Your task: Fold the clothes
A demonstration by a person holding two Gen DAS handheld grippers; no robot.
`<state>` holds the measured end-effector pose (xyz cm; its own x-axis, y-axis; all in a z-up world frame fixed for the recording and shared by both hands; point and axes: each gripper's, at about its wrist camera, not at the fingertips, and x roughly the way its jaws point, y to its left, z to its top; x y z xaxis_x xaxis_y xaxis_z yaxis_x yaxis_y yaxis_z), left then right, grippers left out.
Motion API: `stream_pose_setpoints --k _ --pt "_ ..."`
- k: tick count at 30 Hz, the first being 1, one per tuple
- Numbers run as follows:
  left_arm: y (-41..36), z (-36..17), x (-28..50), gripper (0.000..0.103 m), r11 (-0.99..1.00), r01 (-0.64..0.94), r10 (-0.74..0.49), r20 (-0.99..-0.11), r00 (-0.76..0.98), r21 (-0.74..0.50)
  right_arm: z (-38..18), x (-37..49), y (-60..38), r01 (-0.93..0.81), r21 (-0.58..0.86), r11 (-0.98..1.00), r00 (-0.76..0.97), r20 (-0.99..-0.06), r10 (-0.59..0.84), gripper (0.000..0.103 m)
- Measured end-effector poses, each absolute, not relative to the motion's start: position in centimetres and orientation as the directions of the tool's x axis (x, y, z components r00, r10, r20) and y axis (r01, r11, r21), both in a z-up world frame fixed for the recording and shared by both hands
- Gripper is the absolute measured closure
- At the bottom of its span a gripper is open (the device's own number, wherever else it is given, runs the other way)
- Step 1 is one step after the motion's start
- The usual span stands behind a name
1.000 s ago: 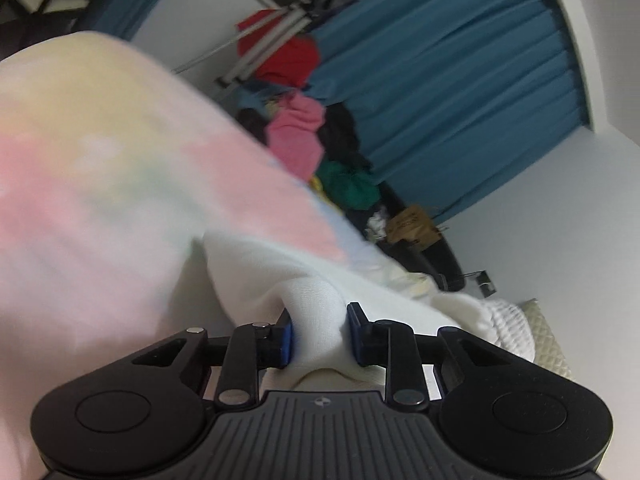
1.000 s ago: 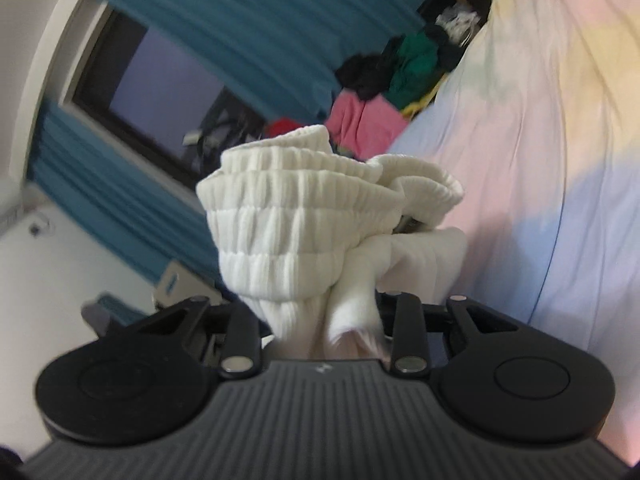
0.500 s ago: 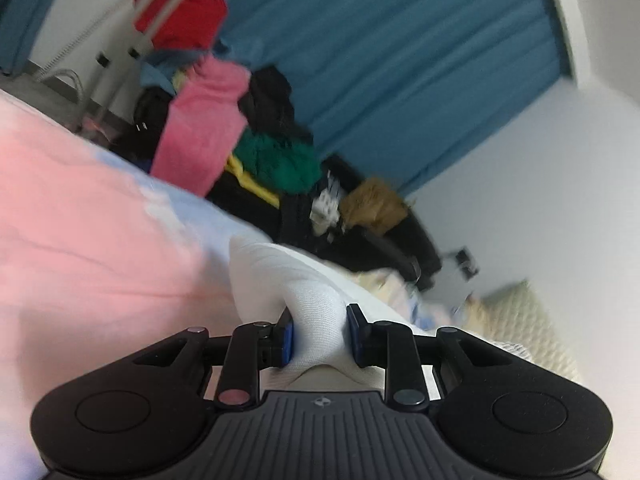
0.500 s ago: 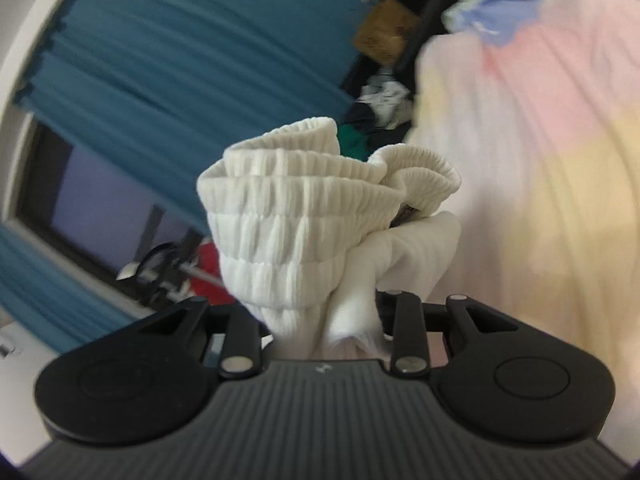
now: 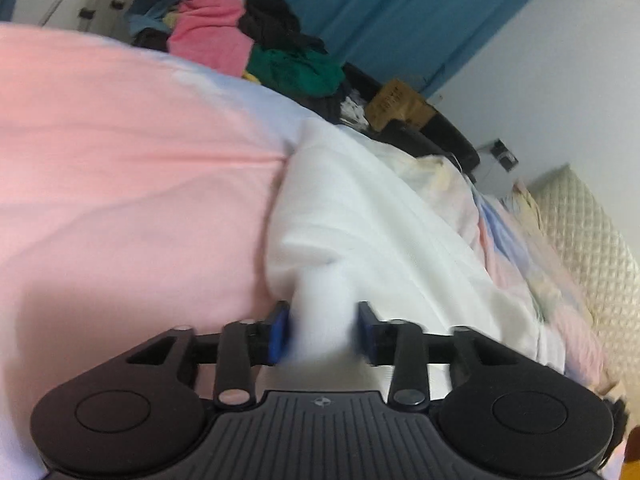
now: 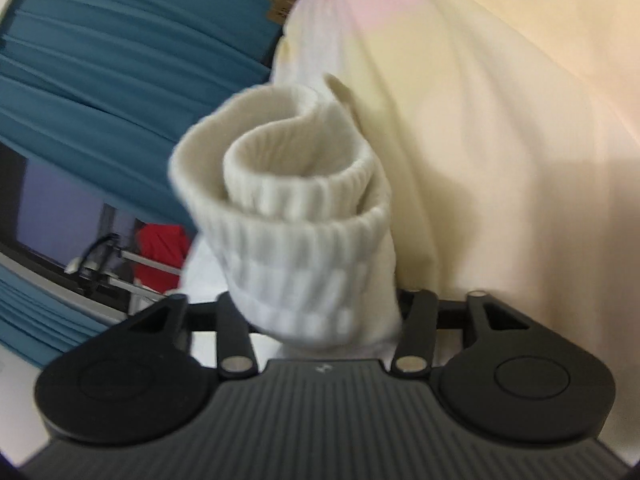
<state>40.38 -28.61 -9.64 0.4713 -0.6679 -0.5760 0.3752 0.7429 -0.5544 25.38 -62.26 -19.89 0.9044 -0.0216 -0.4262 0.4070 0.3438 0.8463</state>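
Pastel bedsheet [image 5: 120,168] underlies the white garment [image 5: 360,208]; left tool [image 5: 322,332] pinches one end, right tool [image 6: 324,312] its ribbed cuff [image 6: 304,248]. Bunched cloth risks folding crooked.

Both wrist views skim close over the bedspread [image 5: 120,160], sharing curtains [image 6: 100,60].

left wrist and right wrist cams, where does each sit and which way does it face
Left wrist: on the left gripper, facing along its fingers over the pastel bed cover to a clothes pile; it pinches the white garment.
Right wrist: on the right gripper, facing blue curtains; it clamps the ribbed cuff.
Shared: white fabric, bed cover, curtains.
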Motion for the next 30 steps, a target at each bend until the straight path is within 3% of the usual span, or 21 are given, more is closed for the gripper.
stream_pose_setpoints --k 5,7,9,10,12,19,20,23,25,26,30 --pt "-29.2 -6.8 38.7 0.057 0.792 0.391 -0.610 -0.627 0.484 -0.468 -15.7 24.3 -61.9 0.519 0.764 0.384 0.836 -0.546 -0.044 0.050" --pt "-29.2 -4.9 37.4 0.048 0.810 0.401 -0.584 -0.641 0.498 -0.428 -13.2 23.4 -61.7 0.564 0.703 0.434 0.801 -0.593 -0.081 0.050" --pt "-29.0 -2.2 35.5 0.045 0.803 0.438 -0.592 -0.624 0.510 -0.403 -10.7 22.2 -61.3 0.578 0.650 0.494 0.785 -0.608 -0.119 0.051" --pt "-28.8 -0.6 34.3 0.044 0.800 0.458 -0.594 -0.616 0.517 -0.387 -9.4 21.5 -60.9 0.577 0.623 0.528 0.782 -0.608 -0.136 0.051" --pt "-28.5 2.2 32.2 0.031 0.802 0.490 -0.587 -0.601 0.542 -0.341 -6.6 20.0 -59.8 0.561 0.572 0.598 0.785 -0.597 -0.166 0.051" --pt "-27.8 11.4 24.1 0.014 0.787 0.569 -0.598 -0.521 0.609 -0.238 2.7 15.5 -56.3 0.458 0.493 0.740 0.843 -0.505 -0.186 0.050" --pt "-27.4 12.6 22.6 0.003 0.782 0.580 -0.605 -0.505 0.615 -0.231 3.9 14.8 -55.7 0.439 0.477 0.761 0.851 -0.492 -0.183 0.050" --pt "-25.4 15.4 17.4 0.000 0.777 0.602 -0.612 -0.447 0.653 -0.184 7.3 12.4 -52.7 0.388 0.415 0.823 0.873 -0.453 -0.183 0.046" --pt "-24.2 16.7 14.5 0.000 0.780 0.604 -0.609 -0.421 0.672 -0.165 9.1 10.8 -50.5 0.362 0.371 0.855 0.884 -0.428 -0.188 0.031" --pt "-23.5 17.3 13.2 0.000 0.782 0.602 -0.609 -0.409 0.679 -0.163 9.7 9.9 -49.5 0.352 0.353 0.867 0.892 -0.408 -0.196 0.017" --pt "-20.4 18.4 7.6 0.000 0.826 0.556 -0.550 -0.344 0.761 -0.092 11.1 6.5 -45.6 0.309 0.290 0.906 0.921 -0.329 -0.209 0.013"
